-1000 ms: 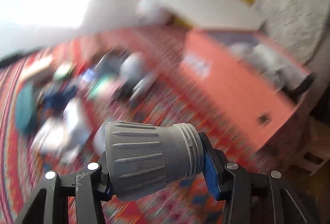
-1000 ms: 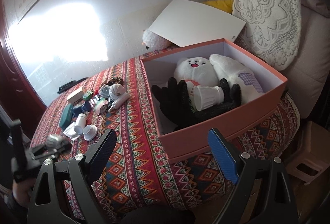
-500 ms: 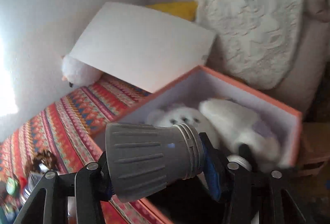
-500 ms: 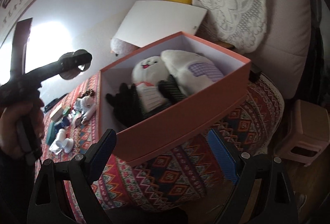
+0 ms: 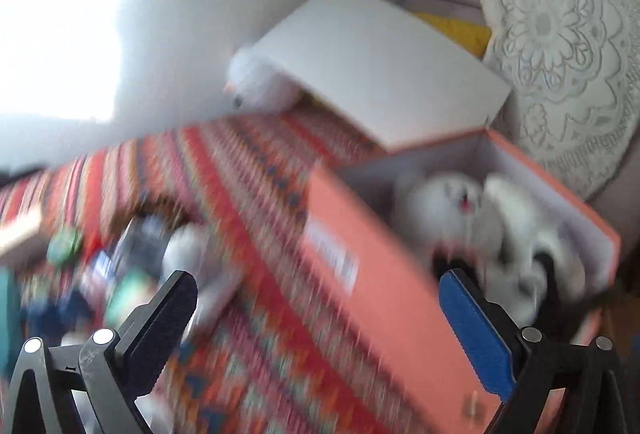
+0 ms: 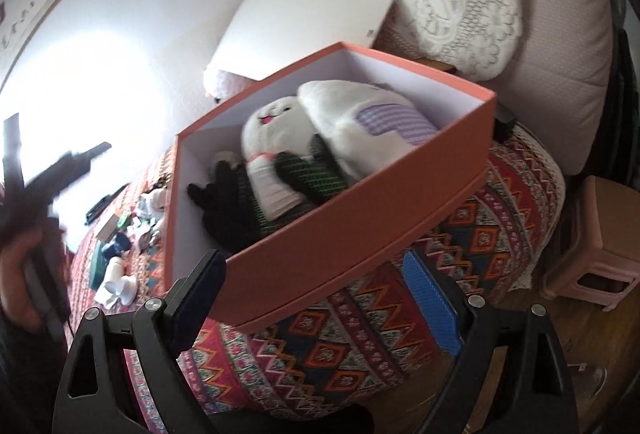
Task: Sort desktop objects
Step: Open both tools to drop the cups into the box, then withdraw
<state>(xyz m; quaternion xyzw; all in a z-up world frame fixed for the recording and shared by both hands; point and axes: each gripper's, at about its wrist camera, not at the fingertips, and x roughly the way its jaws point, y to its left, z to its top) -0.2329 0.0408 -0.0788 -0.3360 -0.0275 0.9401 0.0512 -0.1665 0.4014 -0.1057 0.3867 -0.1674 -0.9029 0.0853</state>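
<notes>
Salmon-orange cardboard box (image 6: 360, 218) sits open on the patterned red woven cloth (image 6: 500, 202), its white lid (image 6: 296, 30) propped behind it against the wall. Inside lie a white plush toy with a smiling face (image 6: 276, 122), a second white plush with a purple striped patch (image 6: 368, 122), and black knit gloves (image 6: 232, 202) draped across the front of them. Left of the box, a cluster of small desktop objects (image 6: 120, 246) lies scattered on the cloth; the left wrist view is too blurred to name them. The left gripper (image 5: 316, 318) is spread wide with nothing between its fingers, above the cloth beside the box's left wall. The right gripper (image 6: 316, 302) is likewise wide apart and holds nothing, facing the box's front wall.
</notes>
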